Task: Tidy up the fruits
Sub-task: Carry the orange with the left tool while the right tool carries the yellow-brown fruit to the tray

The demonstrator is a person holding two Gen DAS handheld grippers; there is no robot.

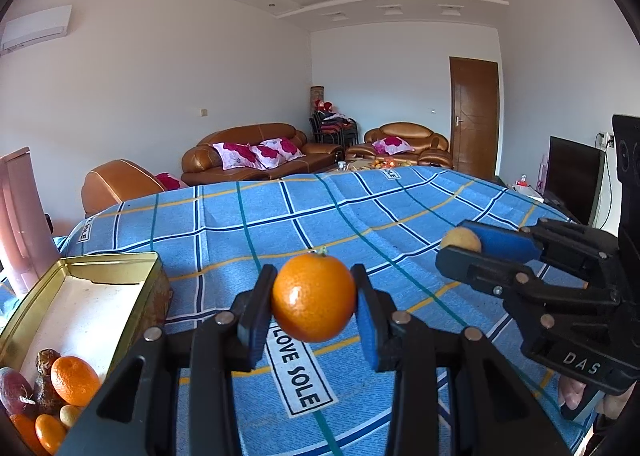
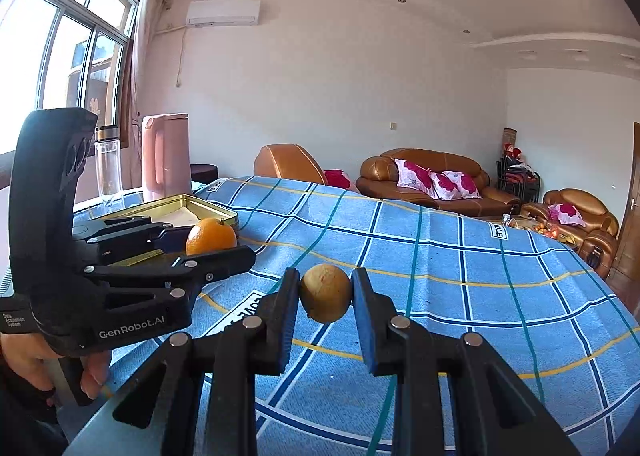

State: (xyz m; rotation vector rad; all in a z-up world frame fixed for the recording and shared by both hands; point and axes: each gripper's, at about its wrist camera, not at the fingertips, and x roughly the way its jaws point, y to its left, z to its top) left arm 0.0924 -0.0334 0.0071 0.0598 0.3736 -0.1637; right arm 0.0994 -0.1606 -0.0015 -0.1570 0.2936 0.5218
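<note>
We hold an orange (image 1: 314,297) in the left gripper (image 1: 314,306), jaws clenched on its sides, above the blue tabletop (image 1: 280,216). The right gripper (image 2: 326,296) clamps a small brown fruit (image 2: 326,293), also aloft. Both look light and round, so likely to roll; the orange's peel is soft, so we judge a gentle grip across the widest part best. The tin (image 1: 24,320), already holding fruit, sits just left.

Black plastic left gripper (image 1: 314,296) and right gripper (image 2: 326,292), blue-padded jaws, silver rivets, white lettering.
</note>
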